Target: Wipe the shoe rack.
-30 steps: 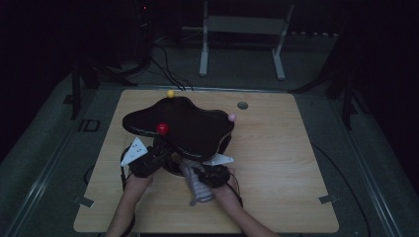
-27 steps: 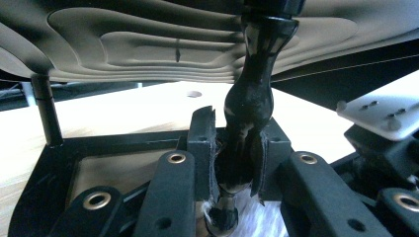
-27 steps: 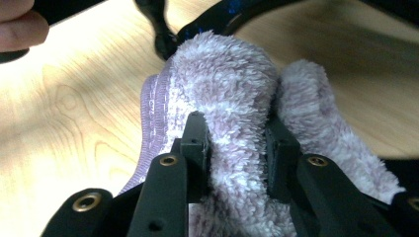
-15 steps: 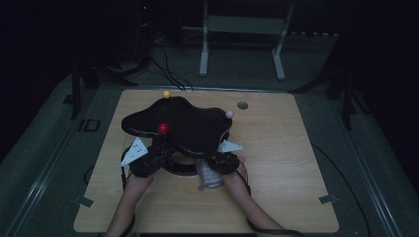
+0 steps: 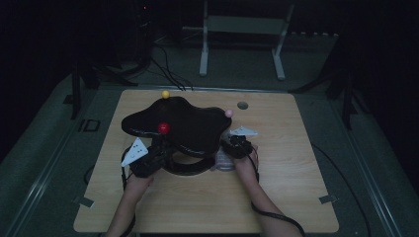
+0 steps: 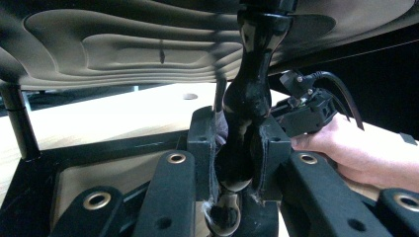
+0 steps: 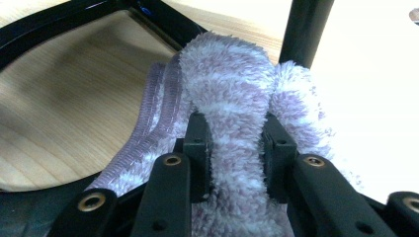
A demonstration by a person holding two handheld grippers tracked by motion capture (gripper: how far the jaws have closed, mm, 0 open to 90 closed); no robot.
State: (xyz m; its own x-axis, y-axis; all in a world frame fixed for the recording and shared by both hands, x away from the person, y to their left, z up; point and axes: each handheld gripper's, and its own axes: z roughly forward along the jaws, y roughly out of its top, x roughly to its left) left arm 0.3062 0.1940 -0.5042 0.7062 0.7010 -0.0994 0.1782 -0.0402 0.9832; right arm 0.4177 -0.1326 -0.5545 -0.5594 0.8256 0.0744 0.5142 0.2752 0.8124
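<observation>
At the left of the table [image 5: 296, 197], the left gripper [image 6: 237, 163] has its jaws closed partway around the glossy black centre post [image 6: 249, 84] of a black stand [image 5: 178, 126], low down where the post meets the ring base [image 5: 185, 168]. In the high view this left gripper [image 5: 150, 160] sits at the near left edge of the stand, as it did a second ago, so it looks to be steadying the stand while the other hand works.

What has changed lies further right. A second ago the right gripper [image 5: 232, 148] was near the front edge of the table, under the middle of the stand, with the pale fluffy sock [image 5: 223, 160] hanging from it. Now it has slid across to the stand's near right side, beside the ring base. In the right gripper view its jaws [image 7: 237, 148] are pinched nearly together on a fold of the lilac and white sock [image 7: 232, 108], which bunches against a thin black leg [image 7: 306, 29]. My guess is the sock is being carried to a spot on the stand, perhaps to drape over it; nothing is placed yet.

Around them: a red ball [image 5: 163, 128], a yellow ball [image 5: 165, 94] and a pink ball [image 5: 229, 113] top the stand's wavy black canopy. That low canopy and the leg crowd the sock's path. A small grey disc [image 5: 242, 105] lies towards the far right corner.
</observation>
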